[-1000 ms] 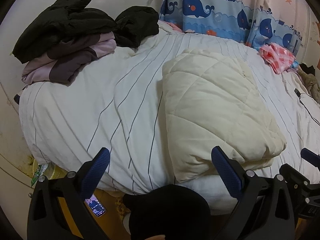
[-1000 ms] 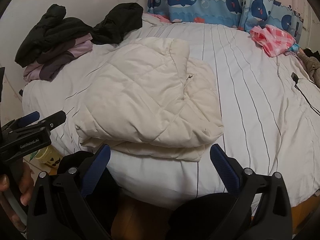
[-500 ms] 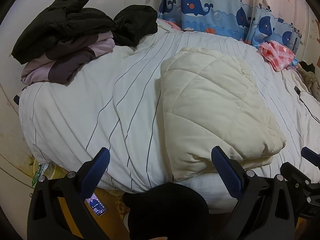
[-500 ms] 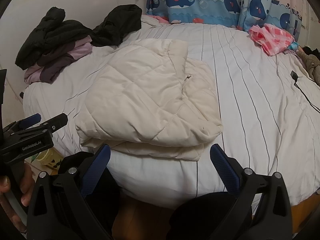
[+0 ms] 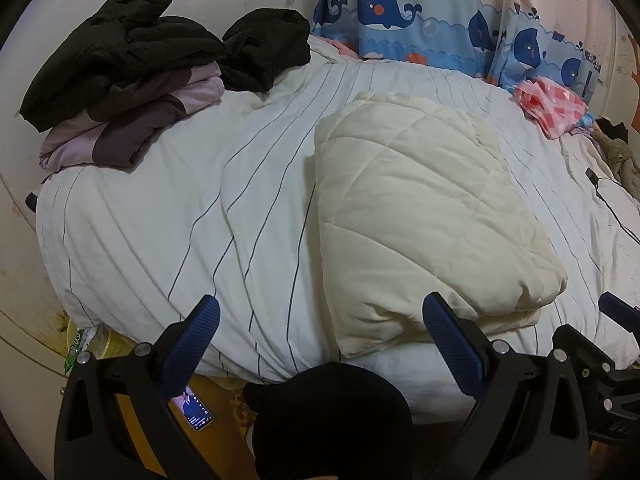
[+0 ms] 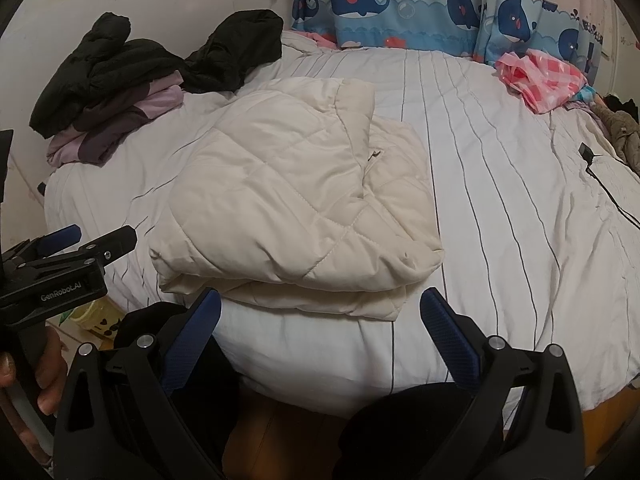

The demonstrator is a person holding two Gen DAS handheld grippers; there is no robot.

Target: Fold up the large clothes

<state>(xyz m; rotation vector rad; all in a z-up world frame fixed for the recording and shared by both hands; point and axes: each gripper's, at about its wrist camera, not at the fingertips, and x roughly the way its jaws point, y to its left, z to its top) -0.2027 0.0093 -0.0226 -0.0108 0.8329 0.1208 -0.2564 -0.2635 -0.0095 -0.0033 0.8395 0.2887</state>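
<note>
A cream quilted jacket (image 5: 420, 216) (image 6: 288, 200) lies folded into a thick rectangle on the white striped bed (image 5: 180, 220) (image 6: 500, 184), near the bed's front edge. My left gripper (image 5: 320, 332) hangs open in front of that edge, left of the jacket's near corner, holding nothing. My right gripper (image 6: 320, 320) is open too, just before the jacket's folded near edge and apart from it. The left gripper (image 6: 86, 240) also shows at the left of the right wrist view, held by a hand (image 6: 40, 384).
A pile of black and purple clothes (image 5: 120, 72) (image 6: 116, 92) sits at the bed's far left. Pink checked cloth (image 5: 554, 106) (image 6: 540, 78) lies far right by the whale curtain (image 5: 420, 20). A black cable (image 6: 600, 168) runs along the right. A phone (image 5: 194, 406) lies below on the floor.
Both views have shifted only slightly; the jacket lies as before and both grippers stay open.
</note>
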